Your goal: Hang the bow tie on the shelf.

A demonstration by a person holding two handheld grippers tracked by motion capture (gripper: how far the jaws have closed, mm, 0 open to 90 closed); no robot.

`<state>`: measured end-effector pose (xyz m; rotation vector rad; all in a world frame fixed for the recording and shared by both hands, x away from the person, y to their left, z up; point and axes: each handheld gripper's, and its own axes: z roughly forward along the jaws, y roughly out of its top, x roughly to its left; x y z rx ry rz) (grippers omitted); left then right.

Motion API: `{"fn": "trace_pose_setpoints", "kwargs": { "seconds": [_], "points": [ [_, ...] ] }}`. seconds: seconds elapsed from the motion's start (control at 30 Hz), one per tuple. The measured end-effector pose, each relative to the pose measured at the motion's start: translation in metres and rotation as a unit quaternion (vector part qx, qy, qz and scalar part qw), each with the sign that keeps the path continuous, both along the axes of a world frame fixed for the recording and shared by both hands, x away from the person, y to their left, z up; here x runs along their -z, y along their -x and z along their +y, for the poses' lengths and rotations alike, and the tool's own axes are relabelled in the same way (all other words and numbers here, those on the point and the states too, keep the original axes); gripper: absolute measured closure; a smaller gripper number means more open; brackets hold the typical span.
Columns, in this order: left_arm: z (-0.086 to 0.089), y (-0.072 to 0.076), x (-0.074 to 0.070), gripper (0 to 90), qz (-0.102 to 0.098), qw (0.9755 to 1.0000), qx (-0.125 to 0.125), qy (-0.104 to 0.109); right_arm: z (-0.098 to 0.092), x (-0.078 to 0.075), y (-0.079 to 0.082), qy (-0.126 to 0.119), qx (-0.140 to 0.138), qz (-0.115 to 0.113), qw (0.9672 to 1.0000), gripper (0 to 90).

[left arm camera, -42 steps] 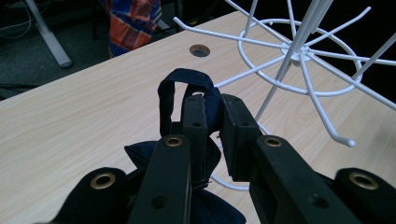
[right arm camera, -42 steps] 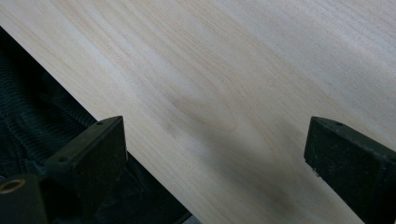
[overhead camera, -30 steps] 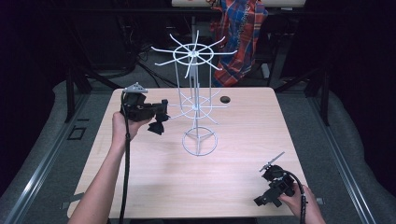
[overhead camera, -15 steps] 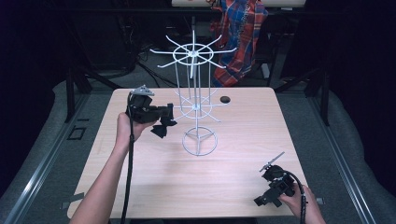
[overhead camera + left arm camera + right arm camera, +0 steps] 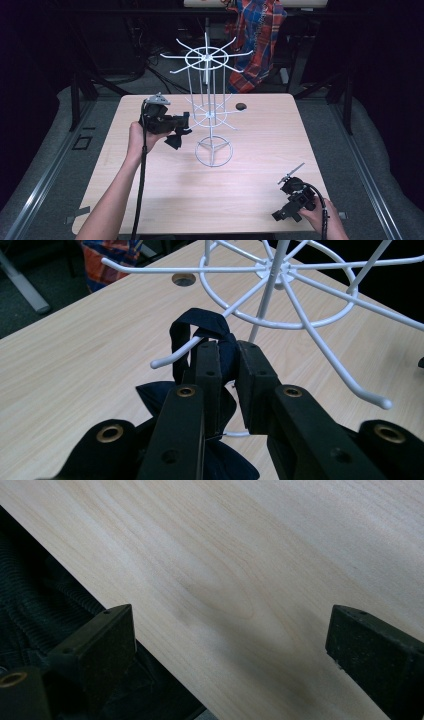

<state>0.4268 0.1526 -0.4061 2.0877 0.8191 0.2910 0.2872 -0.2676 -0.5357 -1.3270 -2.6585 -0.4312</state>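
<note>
Navy cloth loop (image 5: 200,330) is clamped in the left tongs (image 5: 227,365) and lies against a lower hook of the white wire rack (image 5: 207,112); the right tongs (image 5: 282,212) are held agape at the surface's (image 5: 250,190) near edge.

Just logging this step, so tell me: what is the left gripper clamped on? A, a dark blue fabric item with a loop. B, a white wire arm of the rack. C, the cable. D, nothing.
A: the left gripper is shut on the dark blue fabric item, its loop around a rack arm tip.
</note>
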Motion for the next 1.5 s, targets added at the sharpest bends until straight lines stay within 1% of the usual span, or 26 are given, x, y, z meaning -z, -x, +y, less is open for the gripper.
{"fn": "trace_pose_setpoints", "kwargs": {
  "seconds": [0.03, 0.43, 0.47, 0.5, 0.57, 0.6, 0.63, 0.67, 0.7, 0.77, 0.8, 0.83, 0.9, 1.0, 1.03, 1.07, 1.1, 1.13, 1.17, 1.2, 1.23, 1.3, 1.33, 1.37, 1.4, 1.5],
  "points": [
    [-0.001, 0.000, 0.000, 81.4, 0.000, 1.0000, 0.001, -0.001, 0.000, 0.000, 0.000, 0.005, -0.003, 0.000, 1.0000, 5.4],
    [-0.006, 0.001, 0.002, 81.4, 0.000, 0.9999, 0.010, -0.005, 0.000, 0.000, 0.000, 0.005, -0.003, 0.001, 1.0000, 5.4],
    [-0.007, 0.001, 0.002, 81.3, -0.001, 0.9999, 0.012, -0.007, -0.001, 0.000, -0.001, 0.009, -0.005, 0.000, 1.0000, 5.4],
    [-0.007, 0.001, 0.002, 81.3, 0.000, 0.9999, 0.012, -0.008, 0.000, 0.000, 0.000, 0.005, -0.003, 0.001, 1.0000, 5.4],
    [-0.008, 0.001, 0.002, 81.3, 0.001, 0.9998, 0.017, -0.011, -0.001, 0.000, 0.000, 0.006, -0.004, 0.001, 1.0000, 5.4],
    [-0.008, 0.001, 0.002, 81.3, 0.001, 0.9998, 0.017, -0.011, 0.000, 0.001, 0.001, 0.000, 0.008, -0.004, 1.0000, 5.5],
    [-0.008, 0.001, 0.003, 81.3, 0.002, 0.9998, 0.018, -0.012, -0.001, 0.000, 0.000, 0.007, 0.000, -0.002, 1.0000, 5.4],
    [-0.009, 0.002, 0.003, 81.2, 0.000, 0.9998, 0.016, -0.013, -0.001, 0.000, 0.000, 0.007, -0.002, -0.001, 1.0000, 5.4],
    [-0.009, 0.002, 0.003, 81.1, 0.000, 0.9998, 0.014, -0.016, 0.000, 0.000, 0.000, 0.003, 0.001, -0.001, 1.0000, 5.4],
    [-0.009, 0.002, 0.003, 80.8, 0.000, 0.9995, 0.013, -0.027, 0.000, 0.000, 0.000, 0.002, 0.002, -0.001, 1.0000, 5.5],
    [-0.008, 0.002, 0.003, 80.6, 0.001, 0.9995, 0.013, -0.030, 0.000, 0.001, 0.000, 0.002, 0.001, -0.001, 1.0000, 5.4],
    [-0.008, 0.002, 0.003, 80.4, 0.001, 0.9993, 0.010, -0.035, 0.000, 0.001, 0.001, -0.003, 0.004, -0.001, 1.0000, 5.4],
    [-0.009, 0.002, 0.002, 79.8, 0.000, 0.9991, 0.008, -0.041, 0.000, 0.001, 0.000, 0.002, 0.001, 0.000, 1.0000, 5.4],
    [-0.010, 0.003, 0.003, 78.5, 0.004, 0.9992, 0.007, -0.040, 0.000, 0.001, 0.001, -0.001, 0.003, -0.001, 1.0000, 5.4],
    [-0.010, 0.003, 0.003, 78.2, 0.006, 0.9991, 0.007, -0.040, 0.000, 0.000, 0.000, 0.005, -0.001, -0.001, 1.0000, 5.5],
    [-0.011, 0.003, 0.004, 78.1, 0.008, 0.9991, 0.007, -0.041, 0.000, 0.000, 0.001, 0.005, -0.001, -0.001, 1.0000, 5.4],
    [-0.011, 0.003, 0.004, 77.8, 0.007, 0.9991, 0.007, -0.042, 0.000, 0.000, 0.000, 0.011, -0.007, 0.000, 0.9999, 5.4],
    [-0.011, 0.003, 0.005, 77.6, 0.007, 0.9990, 0.007, -0.044, 0.000, 0.000, 0.000, 0.012, -0.007, -0.001, 0.9999, 5.4],
    [-0.011, 0.004, 0.005, 77.3, 0.006, 0.9987, 0.007, -0.049, 0.001, 0.001, 0.001, 0.000, 0.002, -0.001, 1.0000, 5.4],
    [-0.011, 0.004, 0.006, 77.1, 0.005, 0.9986, 0.007, -0.052, 0.000, 0.000, 0.000, -0.003, -0.001, 0.002, 1.0000, 5.4],
    [-0.012, 0.004, 0.006, 77.1, 0.004, 0.9984, 0.006, -0.056, 0.001, 0.001, 0.001, -0.008, 0.007, 0.000, 0.9999, 5.4],
    [-0.012, 0.005, 0.006, 77.0, 0.001, 0.9981, 0.005, -0.061, 0.000, 0.001, 0.001, -0.006, 0.003, 0.002, 1.0000, 5.4],
    [-0.012, 0.006, 0.006, 76.9, 0.001, 0.9980, 0.006, -0.064, 0.000, 0.001, 0.000, 0.002, -0.001, 0.000, 1.0000, 5.4],
    [-0.013, 0.006, 0.007, 76.8, -0.003, 0.9977, 0.005, -0.067, 0.000, 0.001, 0.000, 0.002, -0.003, 0.001, 1.0000, 5.4],
    [-0.014, 0.007, 0.007, 76.6, -0.005, 0.9975, 0.004, -0.071, 0.000, 0.001, 0.000, 0.007, -0.009, -0.001, 0.9999, 5.5],
    [-0.014, 0.008, 0.008, 75.2, -0.006, 0.9974, 0.003, -0.072, 0.001, 0.001, 0.000, -0.003, -0.004, 0.003, 1.0000, 5.4]
  ]
}}
